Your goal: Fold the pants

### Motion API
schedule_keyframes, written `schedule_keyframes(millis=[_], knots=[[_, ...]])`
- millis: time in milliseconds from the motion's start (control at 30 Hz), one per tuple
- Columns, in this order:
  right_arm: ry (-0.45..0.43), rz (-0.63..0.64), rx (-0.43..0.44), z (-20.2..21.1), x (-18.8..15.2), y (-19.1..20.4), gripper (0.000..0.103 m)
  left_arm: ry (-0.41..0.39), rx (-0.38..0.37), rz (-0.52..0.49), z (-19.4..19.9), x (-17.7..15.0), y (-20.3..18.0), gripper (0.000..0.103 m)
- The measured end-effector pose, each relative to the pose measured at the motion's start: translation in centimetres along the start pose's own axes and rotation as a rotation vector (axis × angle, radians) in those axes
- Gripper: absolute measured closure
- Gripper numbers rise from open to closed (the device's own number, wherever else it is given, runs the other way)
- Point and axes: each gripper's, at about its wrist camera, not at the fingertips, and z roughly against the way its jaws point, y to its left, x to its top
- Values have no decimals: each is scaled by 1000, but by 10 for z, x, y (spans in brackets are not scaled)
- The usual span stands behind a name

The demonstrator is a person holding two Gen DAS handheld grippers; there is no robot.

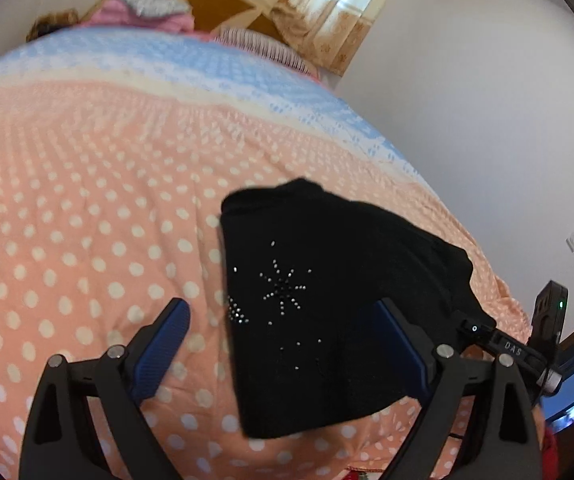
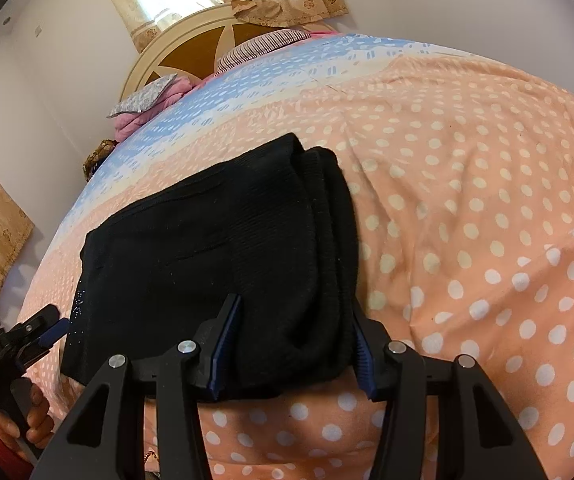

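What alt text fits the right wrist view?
Folded black knit pants lie on a peach polka-dot bedspread, their near edge between the right gripper's blue-padded fingers. The left gripper, held in a hand, is at the pants' left edge.

One pair of black pants (image 2: 223,240) (folded), two pillows (image 2: 255,50), one bedspread (image 2: 467,200).

white "DAS" lettering, on right tool (image 1: 513,349)
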Motion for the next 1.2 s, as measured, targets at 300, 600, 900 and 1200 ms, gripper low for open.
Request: schedule_keyframes(millis=[300,600,900,1200], knots=[[-1,-5,4,1,0,-1,51,123,-41,-33,-32,-2,-5,9],[-5,-19,9,1,-1,1,50,147,-152,23,-31,-1,-10,17],[-7,-22,10,0,-2,0,50,191,-295,433,-41,-5,46,73],[-9,-30,7,0,-4,2,50,148,-60,114,-35,5,-5,81]])
